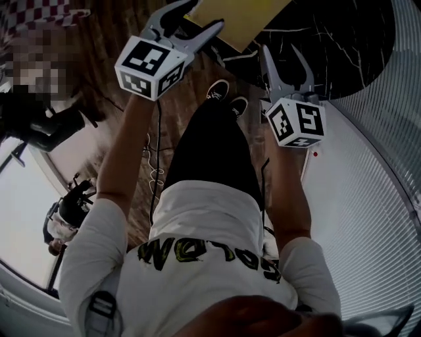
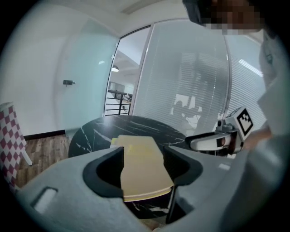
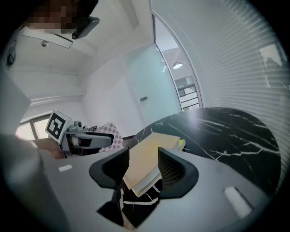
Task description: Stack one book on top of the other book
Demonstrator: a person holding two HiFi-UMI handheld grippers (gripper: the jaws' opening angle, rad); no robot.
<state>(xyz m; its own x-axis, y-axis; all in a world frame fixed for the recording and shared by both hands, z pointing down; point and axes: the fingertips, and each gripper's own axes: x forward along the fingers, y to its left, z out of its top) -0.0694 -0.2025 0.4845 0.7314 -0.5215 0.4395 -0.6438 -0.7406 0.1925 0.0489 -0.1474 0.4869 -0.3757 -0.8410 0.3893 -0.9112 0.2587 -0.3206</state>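
A tan book (image 1: 240, 20) lies on the round black marble table (image 1: 342, 46), reaching its near edge. In the right gripper view the book (image 3: 145, 158) lies on a second one whose yellow-green edge (image 3: 181, 144) peeks out at the far end. My left gripper (image 1: 194, 20) hovers over the near end of the book, jaws open and empty; the book (image 2: 140, 167) shows through its gap (image 2: 142, 152). My right gripper (image 1: 286, 62) hangs just short of the table edge, also open (image 3: 142, 152) with nothing between its pads. Each gripper sees the other (image 2: 213, 141) (image 3: 86, 140) beside it.
A checkered chair (image 2: 11, 131) stands left of the table on the wooden floor (image 1: 164, 118). A curved glass wall with blinds (image 1: 381, 164) runs along the right. Another person (image 1: 39, 99) and camera gear (image 1: 69, 210) are at the left. My own feet (image 1: 227, 95) stand near the table.
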